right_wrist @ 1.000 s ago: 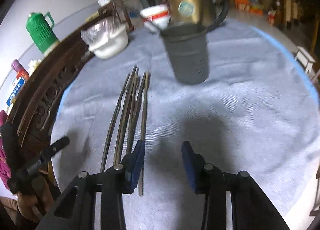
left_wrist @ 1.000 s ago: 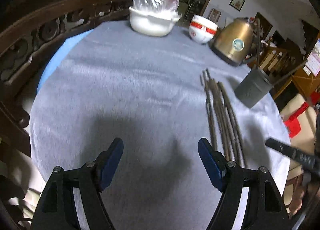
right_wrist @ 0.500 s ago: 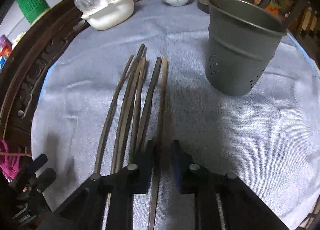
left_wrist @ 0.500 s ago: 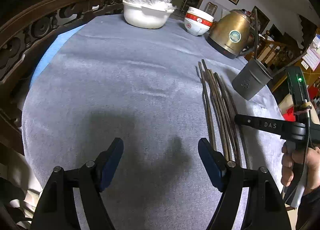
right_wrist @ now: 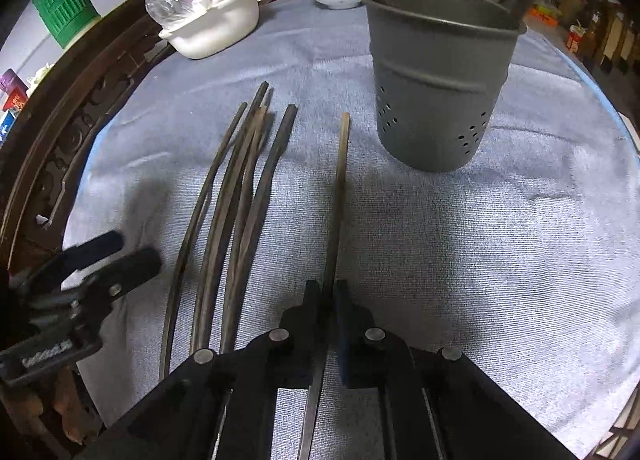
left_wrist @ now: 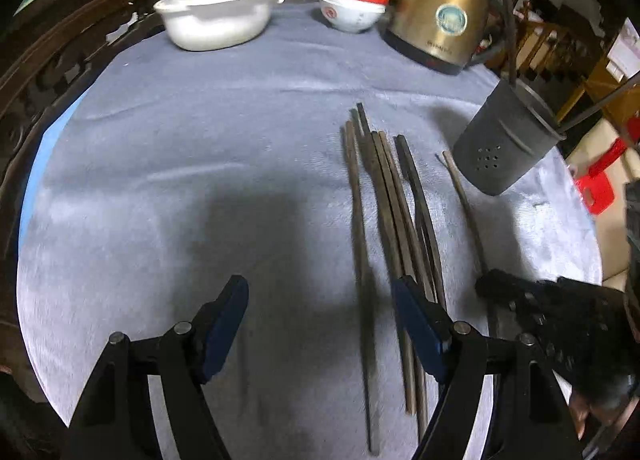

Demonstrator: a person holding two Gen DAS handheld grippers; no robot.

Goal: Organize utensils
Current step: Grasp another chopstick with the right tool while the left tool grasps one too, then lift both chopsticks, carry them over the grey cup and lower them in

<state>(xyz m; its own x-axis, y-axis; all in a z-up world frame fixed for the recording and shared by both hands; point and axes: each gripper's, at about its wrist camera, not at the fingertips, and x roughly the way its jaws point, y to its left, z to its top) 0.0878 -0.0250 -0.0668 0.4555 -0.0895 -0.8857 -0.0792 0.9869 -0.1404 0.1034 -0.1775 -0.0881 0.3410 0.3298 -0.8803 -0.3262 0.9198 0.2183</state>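
Note:
Several dark wooden chopsticks [left_wrist: 384,204] lie side by side on the grey cloth; they also show in the right wrist view [right_wrist: 236,188]. My right gripper [right_wrist: 328,292] is shut on one lighter chopstick [right_wrist: 340,172], pulled apart from the bundle and pointing toward the grey perforated utensil holder [right_wrist: 436,80]. The holder [left_wrist: 504,144] has utensil handles sticking out. My left gripper [left_wrist: 320,312] is open and empty, low over the cloth, with its right finger over the near ends of the bundle. The right gripper [left_wrist: 520,300] shows at that view's right edge.
A white casserole dish covered in plastic [left_wrist: 216,16], stacked red-and-white bowls [left_wrist: 352,4] and a brass kettle [left_wrist: 440,20] stand at the back of the table. A carved wooden chair back [right_wrist: 60,132] borders the left. A green jug [right_wrist: 64,4] stands beyond.
My right gripper has shut on the rightmost chopstick and drawn it away from the bundle. My left gripper has moved forward and right, closer to the chopsticks.

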